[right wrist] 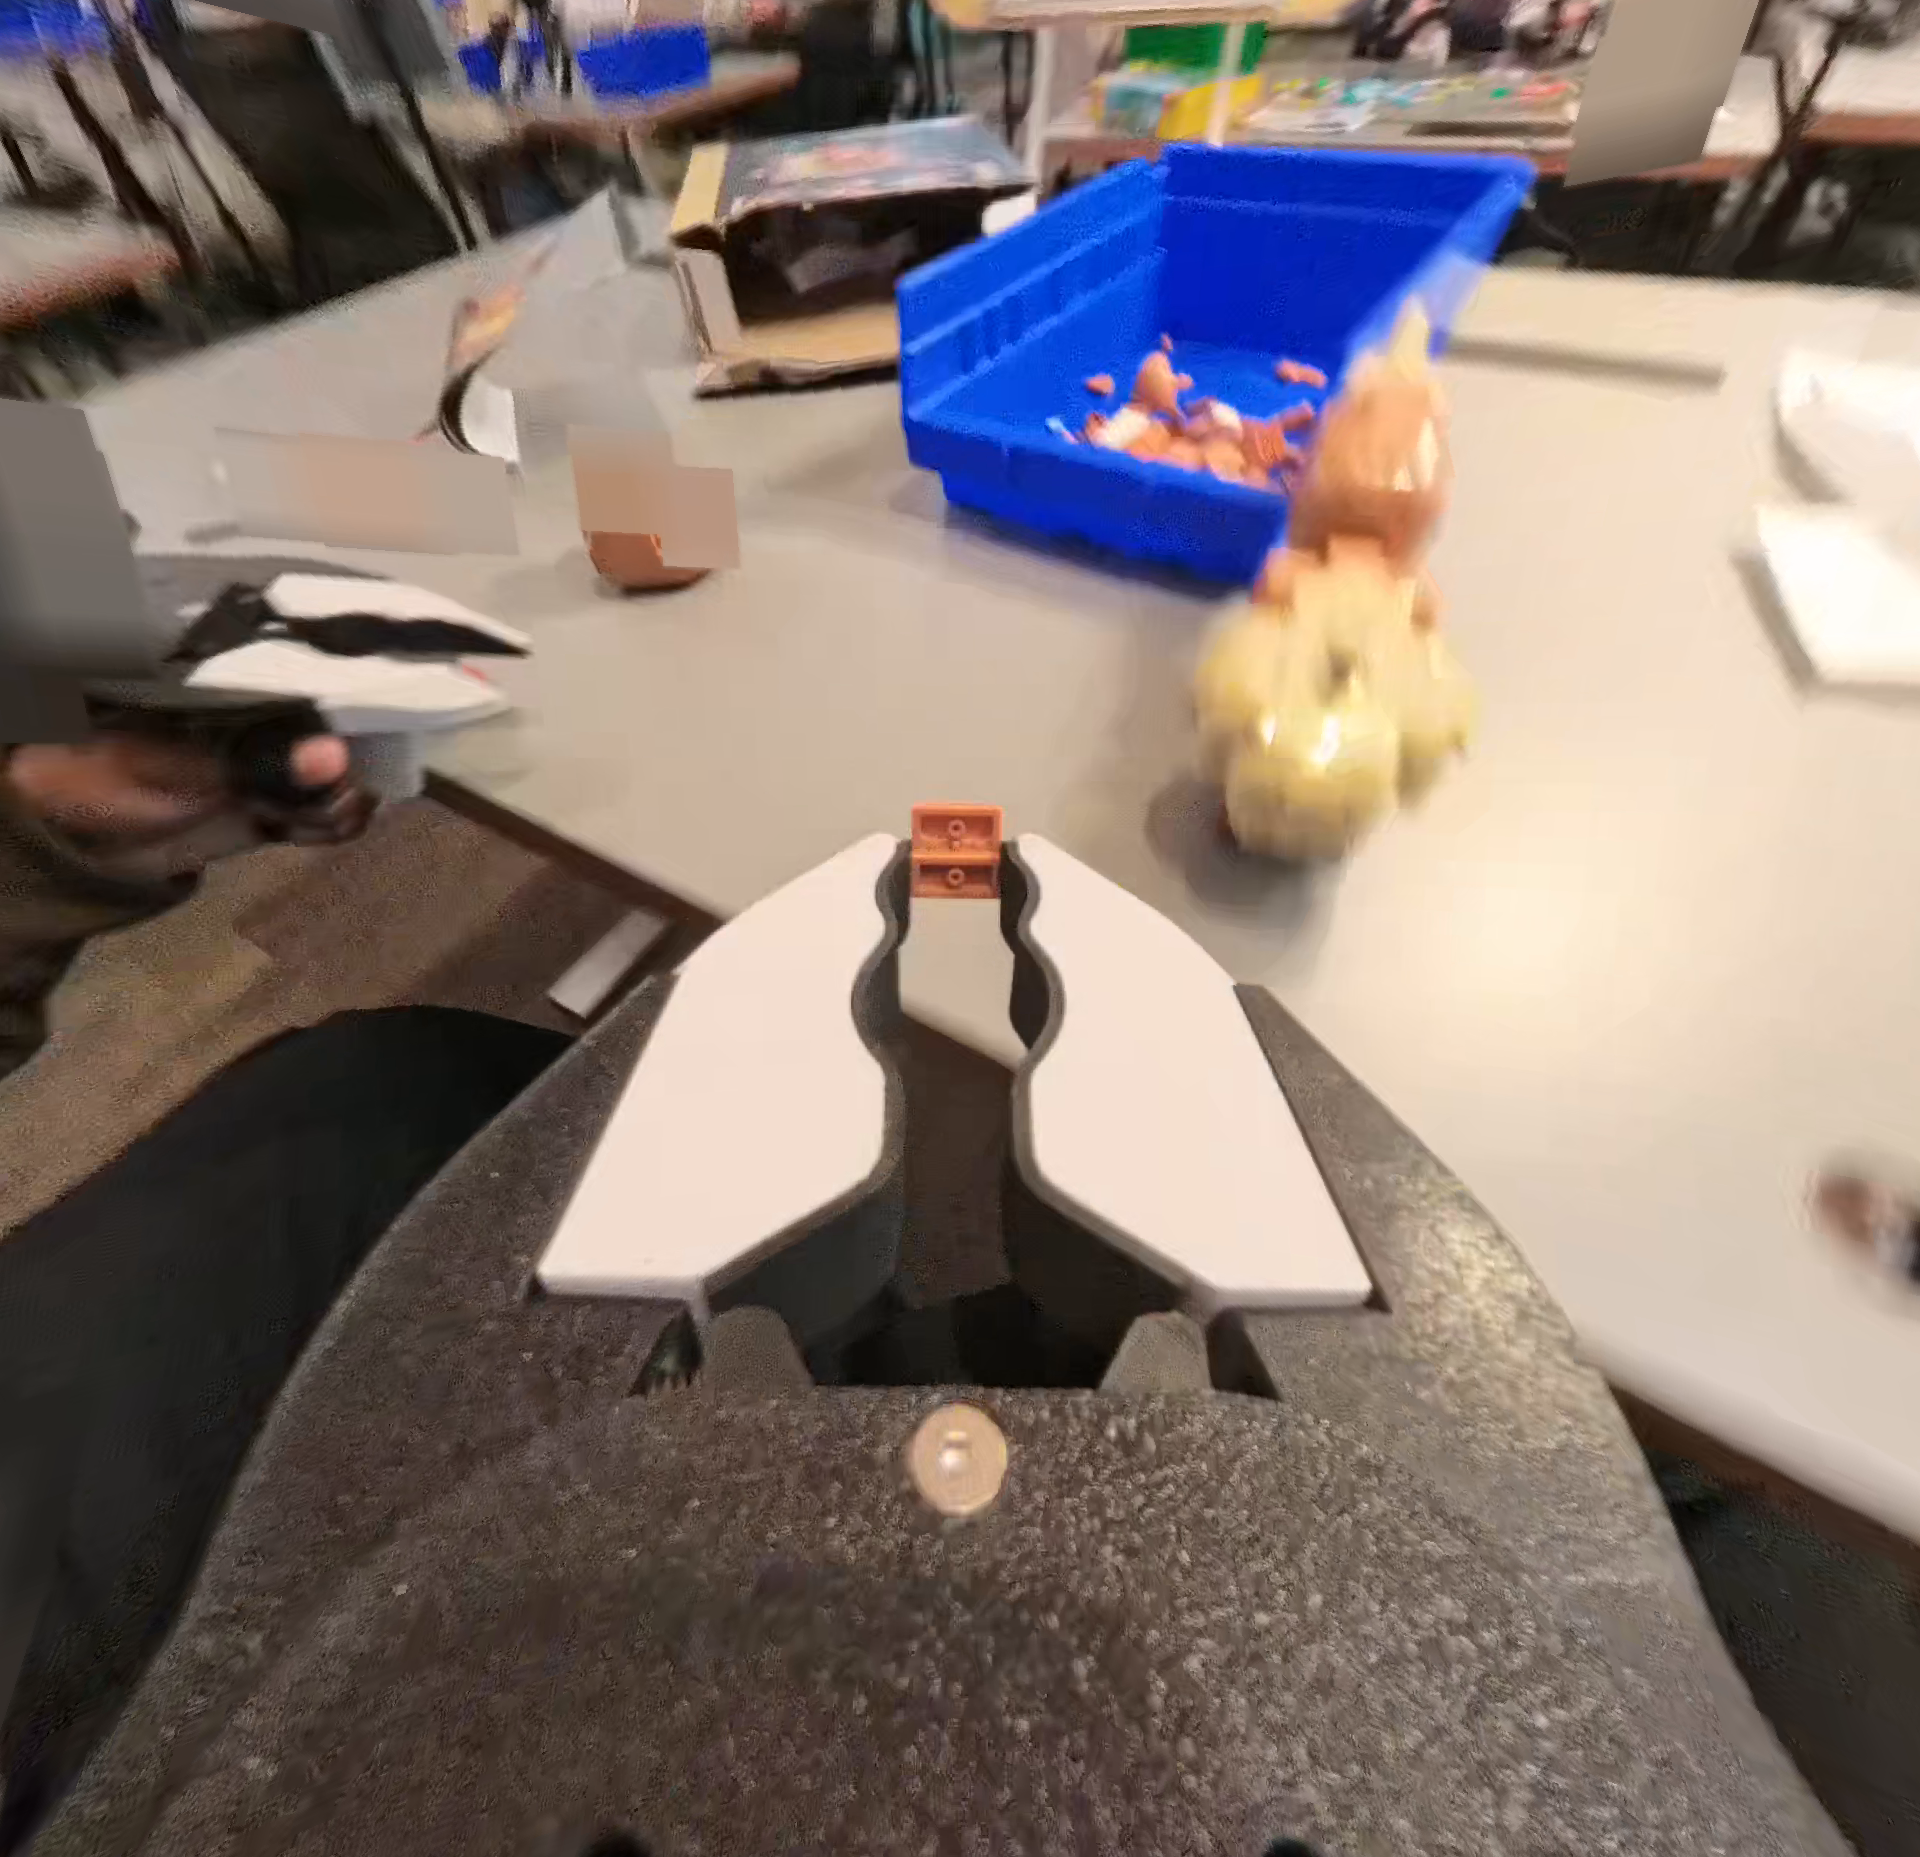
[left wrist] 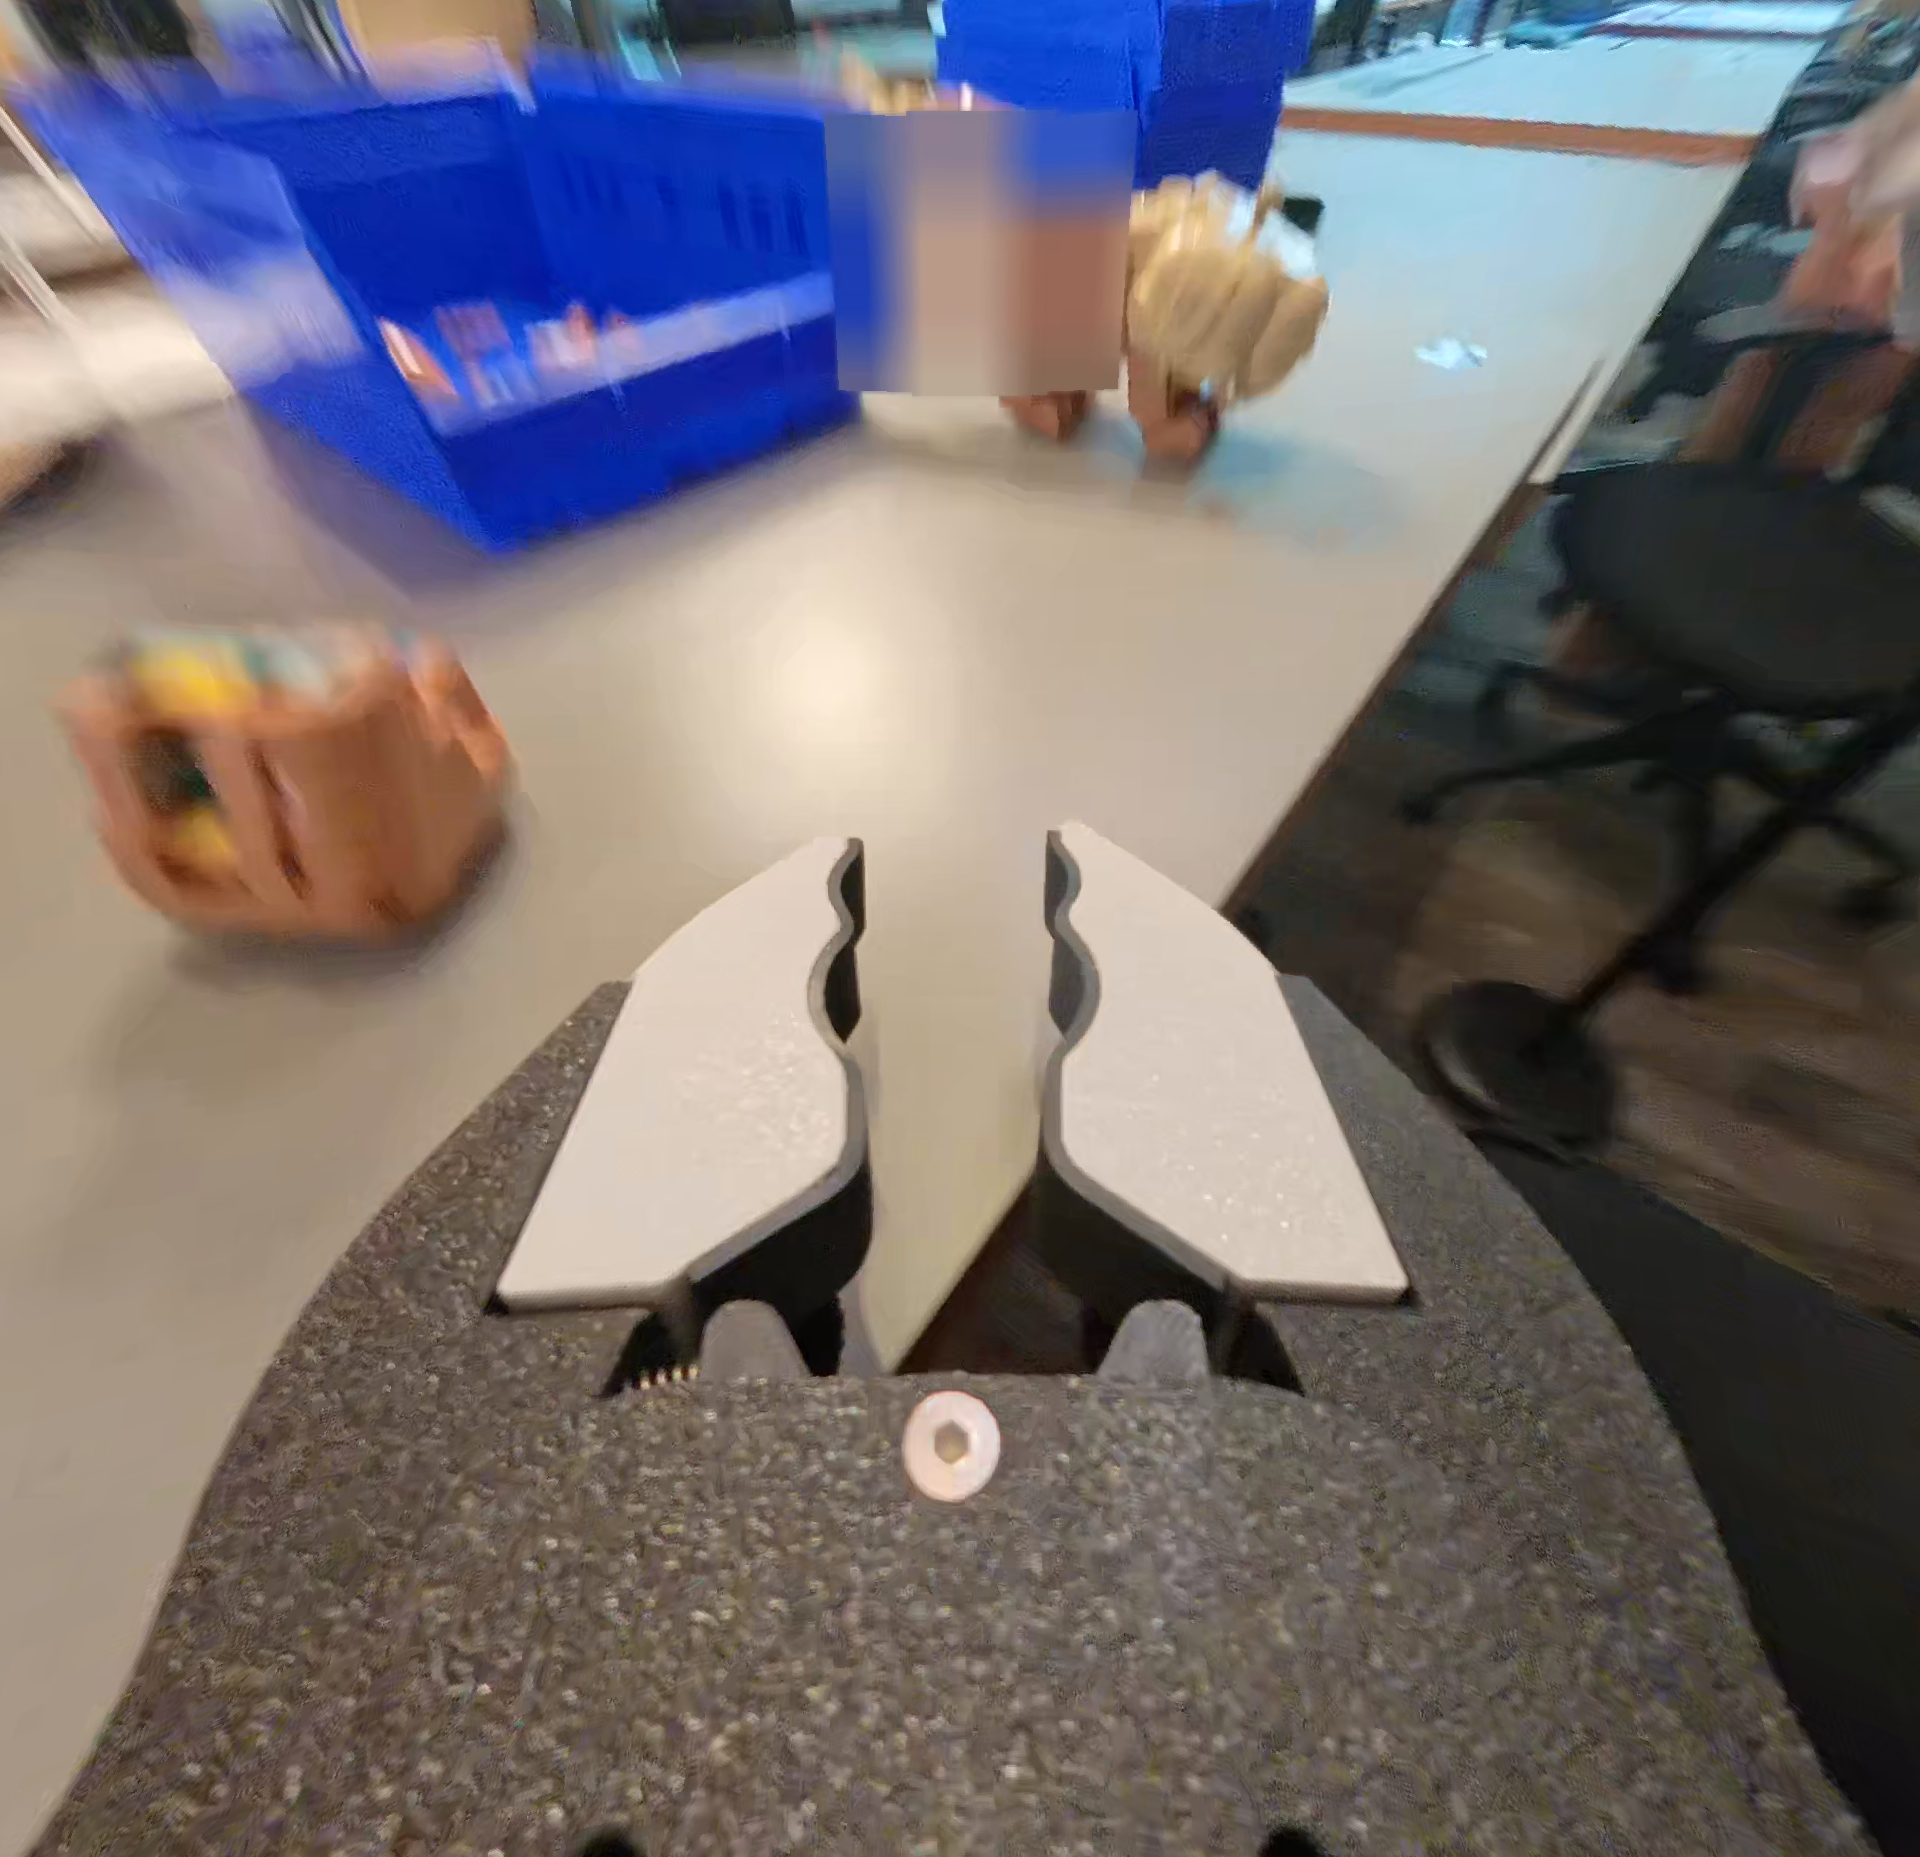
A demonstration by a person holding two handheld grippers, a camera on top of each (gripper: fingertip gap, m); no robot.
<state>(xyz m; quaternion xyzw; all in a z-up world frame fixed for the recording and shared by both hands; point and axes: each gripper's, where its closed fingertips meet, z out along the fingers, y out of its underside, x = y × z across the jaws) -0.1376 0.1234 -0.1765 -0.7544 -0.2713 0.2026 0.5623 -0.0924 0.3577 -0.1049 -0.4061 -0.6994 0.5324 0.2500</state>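
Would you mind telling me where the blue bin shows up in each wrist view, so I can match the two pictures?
Left wrist view: blue bin at upper left, blurred, on the grey table.
Right wrist view: blue bin at upper centre-right, with small orange-brown pieces inside.
Shared landmark: the tan and yellowish toy figure standing beside the bin.

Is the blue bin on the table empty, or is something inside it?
Not empty. In the right wrist view, the blue bin is open on top, and a small pile of orange-brown pieces lies on its floor.
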